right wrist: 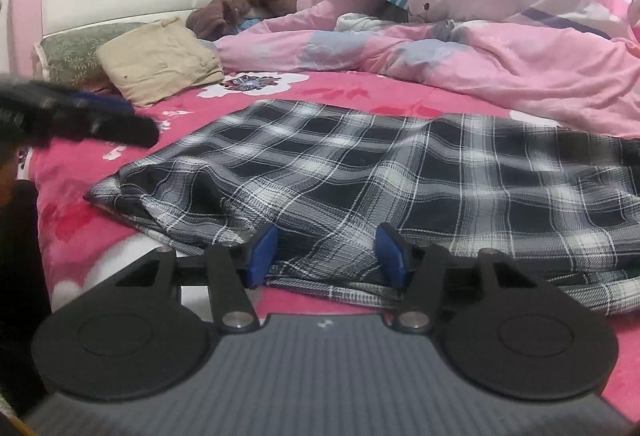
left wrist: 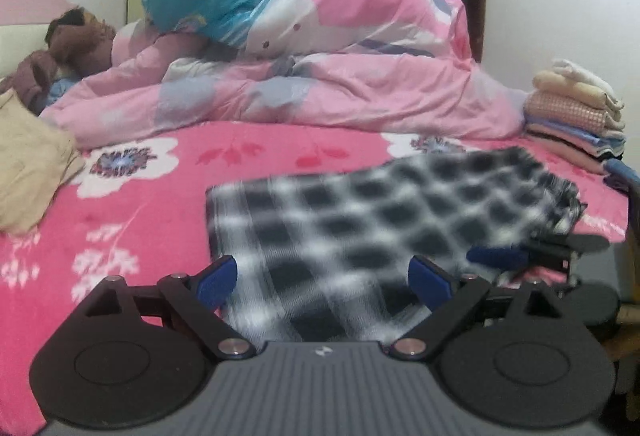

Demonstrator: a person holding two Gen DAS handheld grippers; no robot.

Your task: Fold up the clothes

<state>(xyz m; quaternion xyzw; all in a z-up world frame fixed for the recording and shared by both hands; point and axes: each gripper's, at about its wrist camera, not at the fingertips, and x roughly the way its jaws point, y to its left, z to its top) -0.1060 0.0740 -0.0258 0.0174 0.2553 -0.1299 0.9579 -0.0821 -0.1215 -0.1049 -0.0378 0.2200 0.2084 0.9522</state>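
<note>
A: Plaid garment (right wrist: pixel 400 172) lies on the bed (right wrist: pixel 80 172), its near hem between the right gripper (right wrist: pixel 326 252)'s spread fingers.

B: Left gripper (left wrist: pixel 324 280) gapes too, cloth between. Pinch every layer, I'd say.

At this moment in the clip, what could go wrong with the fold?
1. Both the left gripper and right gripper are open over the plaid shirt, so a closing pinch may catch only one layer.
2. The shirt's near hem is bunched; folding now may trap wrinkles.
3. The pink duvet crowds the far edge.
</note>
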